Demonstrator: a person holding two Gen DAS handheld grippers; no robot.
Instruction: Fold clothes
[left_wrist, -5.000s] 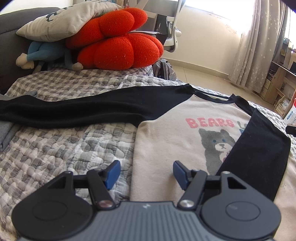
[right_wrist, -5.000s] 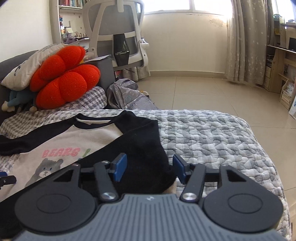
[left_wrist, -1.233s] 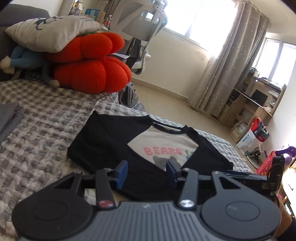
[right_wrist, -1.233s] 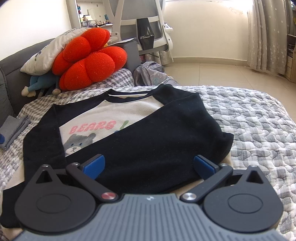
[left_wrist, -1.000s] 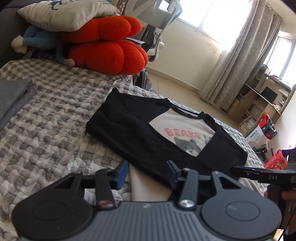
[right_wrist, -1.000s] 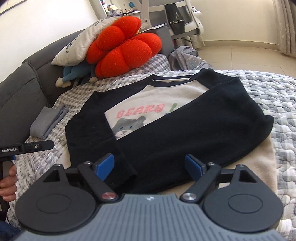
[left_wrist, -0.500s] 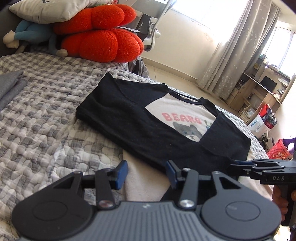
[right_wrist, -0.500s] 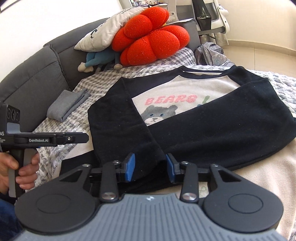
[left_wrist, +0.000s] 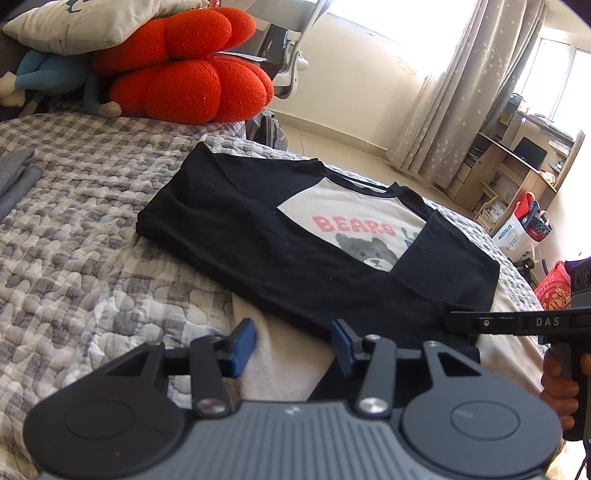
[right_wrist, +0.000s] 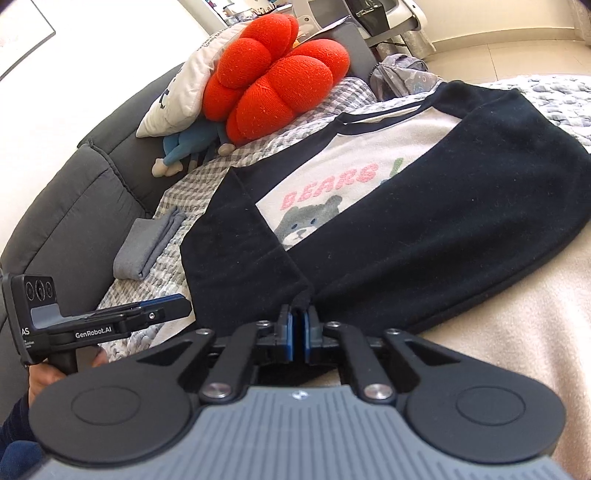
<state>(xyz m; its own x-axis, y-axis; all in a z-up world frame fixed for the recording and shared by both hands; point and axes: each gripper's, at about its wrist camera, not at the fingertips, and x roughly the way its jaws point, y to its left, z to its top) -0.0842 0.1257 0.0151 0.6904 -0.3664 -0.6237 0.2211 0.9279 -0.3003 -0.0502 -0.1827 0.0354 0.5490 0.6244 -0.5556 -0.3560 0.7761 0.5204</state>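
the raglan sweatshirt (left_wrist: 332, 254) lies face up on the quilted bedspread (left_wrist: 74, 236), cream front with the bear print showing and both black sleeves already crossed over the chest. the step in hand looks like the bottom-up fold: the hem end nearest the cameras is being taken up so it can go over toward the collar.

the right gripper (right_wrist: 297, 334) has its blue pads pressed almost together, and dark fabric, seemingly the cuff of a folded sleeve where it meets the lower body, is pinched between them. the left gripper (left_wrist: 291, 345) stands about half spread over the cream hem area, one pad above pale cloth and the other at the edge of the black sleeve; it grips nothing that i can see.

next, the left probably needs to close on the hem at its side so both corners lift evenly; a one-sided lift would likely drag the crossed sleeves askew.
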